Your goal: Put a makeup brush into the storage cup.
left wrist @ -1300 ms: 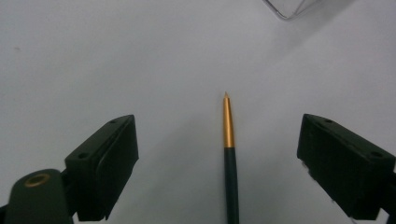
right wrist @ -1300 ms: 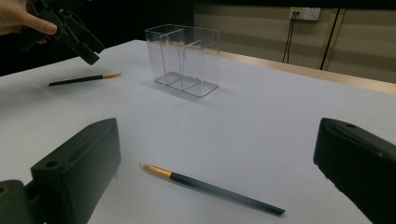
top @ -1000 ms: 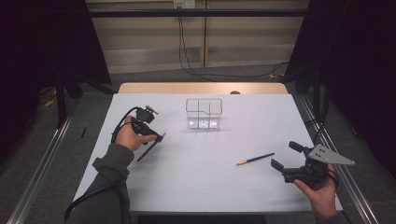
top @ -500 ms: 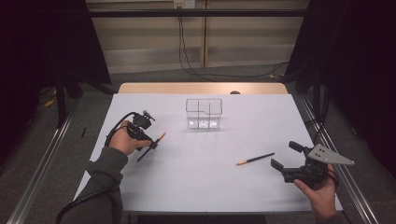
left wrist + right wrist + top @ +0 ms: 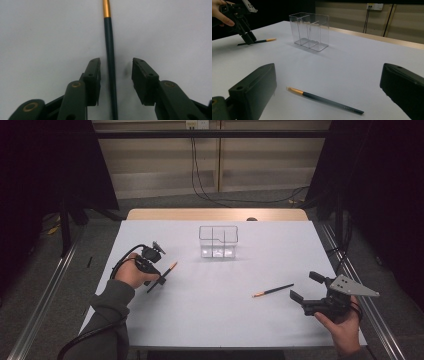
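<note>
A dark pencil with a gold band [image 5: 162,276] lies on the white table at the left. My left gripper [image 5: 158,279] points down over it, and its jaws have just been closing. In the left gripper view the pencil [image 5: 110,50] runs between the two pads [image 5: 93,75], with a gap on each side. The left gripper [image 5: 248,37] shows far off in the right gripper view. A second pencil [image 5: 273,290] lies at the right, just ahead of my open right gripper [image 5: 305,285]. Nothing sits between the right gripper's [image 5: 329,72] fingers, and that pencil [image 5: 324,100] rests on the table below them.
A clear plastic organizer with compartments [image 5: 218,241] stands upright at the middle back of the table [image 5: 225,330]; it looks empty [image 5: 310,31]. A wooden edge [image 5: 215,214] borders the far side. Cables run across the floor behind.
My left hand has shifted slightly toward the near side and settled down over the left pencil. The right hand and the second pencil have not moved.
</note>
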